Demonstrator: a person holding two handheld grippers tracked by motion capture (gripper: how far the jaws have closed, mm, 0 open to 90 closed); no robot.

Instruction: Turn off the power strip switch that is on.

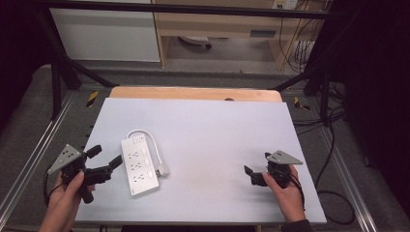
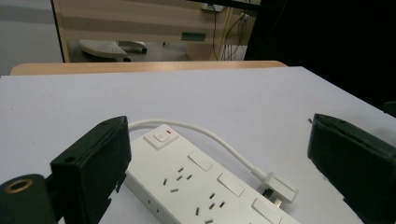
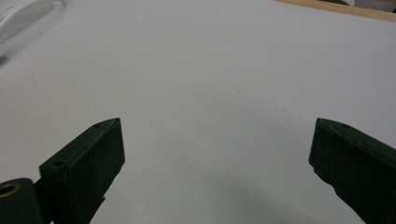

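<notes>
Two hands come in from the near edge, and each one holds a black gripper over the white table top (image 1: pixel 203 130). On the left side, the left gripper (image 1: pixel 105 157) sits just beside the white power strip (image 1: pixel 139 165), close to its long left edge but not touching it. Its jaws are spread wide with nothing between them. From the left gripper view, the power strip (image 2: pixel 196 182) lies right in front of those jaws, with its round switch button (image 2: pixel 160 136) at the far end and rows of little socket holes along the top. A short white cord (image 1: pixel 153 143) curls out from the far end of the power strip, bends round its right side, and ends in a white plug (image 1: pixel 164 169) lying flat on the table just beside the strip. The right gripper (image 1: pixel 256 166) is well apart from the power strip, off to its right, low over bare table. Its jaws are wide apart too and hold nothing.
</notes>
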